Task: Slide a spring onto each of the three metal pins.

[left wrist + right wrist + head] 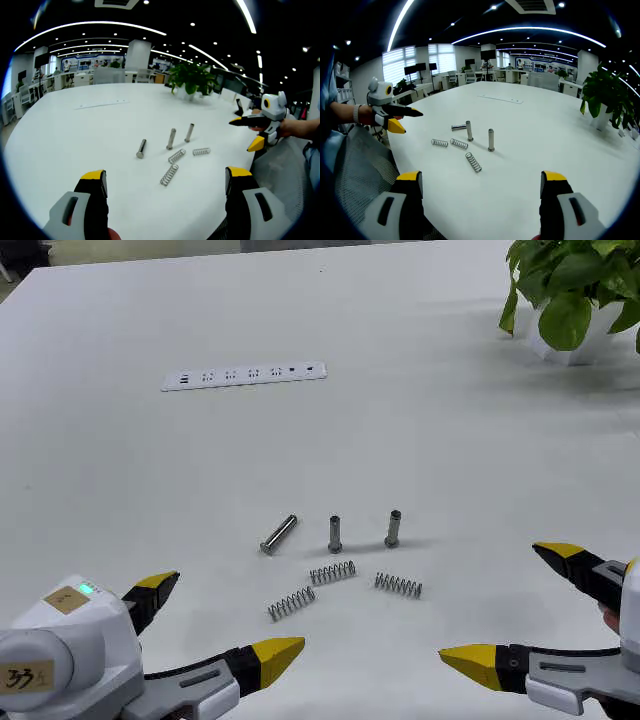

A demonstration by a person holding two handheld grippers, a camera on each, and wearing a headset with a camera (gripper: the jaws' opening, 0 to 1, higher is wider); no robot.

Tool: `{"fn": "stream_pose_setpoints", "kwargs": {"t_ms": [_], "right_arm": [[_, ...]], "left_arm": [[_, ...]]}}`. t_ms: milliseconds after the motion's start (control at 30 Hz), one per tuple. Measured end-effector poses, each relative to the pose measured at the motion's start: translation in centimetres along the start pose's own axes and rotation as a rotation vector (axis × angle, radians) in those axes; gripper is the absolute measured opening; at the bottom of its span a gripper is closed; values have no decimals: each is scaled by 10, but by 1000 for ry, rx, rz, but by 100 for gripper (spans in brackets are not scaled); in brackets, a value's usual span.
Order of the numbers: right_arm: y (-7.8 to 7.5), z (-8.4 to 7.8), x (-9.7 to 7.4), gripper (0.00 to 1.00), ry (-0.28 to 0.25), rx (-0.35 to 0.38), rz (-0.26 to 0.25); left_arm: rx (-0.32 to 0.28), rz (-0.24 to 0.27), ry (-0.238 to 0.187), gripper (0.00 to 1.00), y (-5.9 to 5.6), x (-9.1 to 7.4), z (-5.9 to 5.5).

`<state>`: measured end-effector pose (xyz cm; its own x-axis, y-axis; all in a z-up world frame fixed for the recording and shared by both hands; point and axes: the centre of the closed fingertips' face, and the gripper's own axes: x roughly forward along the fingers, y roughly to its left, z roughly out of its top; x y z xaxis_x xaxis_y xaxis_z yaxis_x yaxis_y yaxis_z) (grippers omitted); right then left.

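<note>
Three metal pins rest on the white table [420, 430]: one lying pin [278, 534] at the left, and two upright pins [335, 533] [393, 528] to its right. Just in front of them lie three loose springs [332, 572] [291, 603] [398, 585], none on a pin. My left gripper [220, 620] is open at the near left, short of the springs, holding nothing. My right gripper [510, 605] is open at the near right, also holding nothing. In the left gripper view the nearest spring [169, 175] lies ahead between the jaws. The right gripper view has a spring [473, 162] closest.
A white power strip [244, 375] lies farther back on the table. A potted plant [575, 290] in a white pot stands at the far right corner. The table's near edge runs under both grippers.
</note>
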<state>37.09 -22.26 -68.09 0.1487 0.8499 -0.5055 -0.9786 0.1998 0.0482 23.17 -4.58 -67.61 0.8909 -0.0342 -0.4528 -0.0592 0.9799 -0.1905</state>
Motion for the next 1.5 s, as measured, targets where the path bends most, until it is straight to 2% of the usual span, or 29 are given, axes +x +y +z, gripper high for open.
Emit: {"fn": "stream_pose_setpoints", "kwargs": {"t_ms": [400, 633, 1033, 1167, 1400, 1500], "right_arm": [[0, -1, 0, 99, 4, -2, 4], [1, -2, 0, 99, 7, -3, 7], [4, -2, 1, 99, 14, -2, 14], [5, -3, 2, 99, 19, -5, 16], [7, -5, 2, 99, 27, -8, 27], [10, -5, 3, 99, 28, -7, 37]], "left_arm": [[1, -7, 25, 100, 0, 3, -7], [-7, 3, 33, 100, 4, 3, -9], [-5, -16, 53, 100, -4, 4, -11], [-3, -22, 64, 100, -4, 4, -14], [13, -37, 101, 100, -8, 10, -18], [19, -52, 109, 95, -8, 14, -16]]}}
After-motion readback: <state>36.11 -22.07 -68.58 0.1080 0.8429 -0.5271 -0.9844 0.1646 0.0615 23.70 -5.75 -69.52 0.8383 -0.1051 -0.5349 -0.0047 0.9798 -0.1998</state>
